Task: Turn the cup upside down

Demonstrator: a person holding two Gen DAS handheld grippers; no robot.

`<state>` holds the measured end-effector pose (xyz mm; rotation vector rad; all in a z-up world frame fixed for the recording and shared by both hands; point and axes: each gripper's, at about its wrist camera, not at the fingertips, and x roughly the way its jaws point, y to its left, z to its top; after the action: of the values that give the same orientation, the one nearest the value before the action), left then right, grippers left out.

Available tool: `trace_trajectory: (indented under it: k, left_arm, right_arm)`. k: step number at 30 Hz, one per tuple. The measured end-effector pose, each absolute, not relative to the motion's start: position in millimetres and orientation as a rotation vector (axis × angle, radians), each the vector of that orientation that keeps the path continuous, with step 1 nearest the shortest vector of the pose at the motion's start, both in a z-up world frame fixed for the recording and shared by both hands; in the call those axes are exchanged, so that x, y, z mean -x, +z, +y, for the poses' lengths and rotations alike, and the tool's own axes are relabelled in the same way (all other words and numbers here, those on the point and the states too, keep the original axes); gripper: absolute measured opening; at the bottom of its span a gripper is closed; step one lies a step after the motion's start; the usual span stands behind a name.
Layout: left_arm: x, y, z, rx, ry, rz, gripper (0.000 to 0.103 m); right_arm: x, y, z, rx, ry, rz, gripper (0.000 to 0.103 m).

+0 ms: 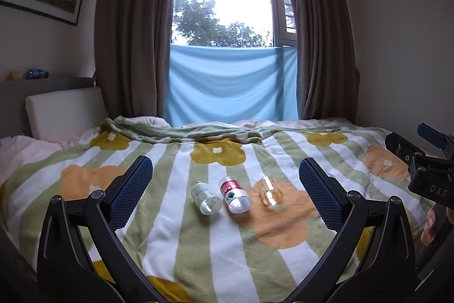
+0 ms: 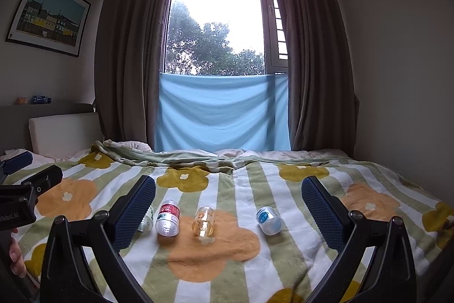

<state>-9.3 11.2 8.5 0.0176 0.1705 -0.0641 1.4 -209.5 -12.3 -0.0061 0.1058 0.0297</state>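
Several small clear cups lie on their sides on a flowered striped blanket [image 1: 198, 246], mouths toward me. In the left wrist view a green-labelled cup [image 1: 206, 198], a red-labelled cup [image 1: 235, 195] and an amber cup [image 1: 271, 193] lie in a row. The right wrist view shows the red cup [image 2: 168, 218], the amber cup [image 2: 203, 221], a blue-labelled cup [image 2: 268, 220], and the green cup [image 2: 146, 220] partly hidden behind a finger. My left gripper [image 1: 225, 198] is open and empty, short of the cups. My right gripper [image 2: 228, 213] is open and empty, also short of them.
The bed's blanket [image 2: 227, 260] spreads wide around the cups. A white headboard cushion [image 1: 65, 110] stands at the left. Brown curtains [image 1: 133, 33] and a blue cloth [image 1: 232, 84] hang behind the bed. The other gripper's body [image 1: 425, 169] shows at the right edge.
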Motion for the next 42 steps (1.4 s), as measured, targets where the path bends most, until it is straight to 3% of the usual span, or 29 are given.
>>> trace_trajectory:
  k: [42]
  left_arm:
    - [1.8,3.1,17.4,-0.028,-0.070,0.195,0.103]
  right_arm:
    - [-10.6,-21.0,-205.0,0.009,0.036,0.146,0.103]
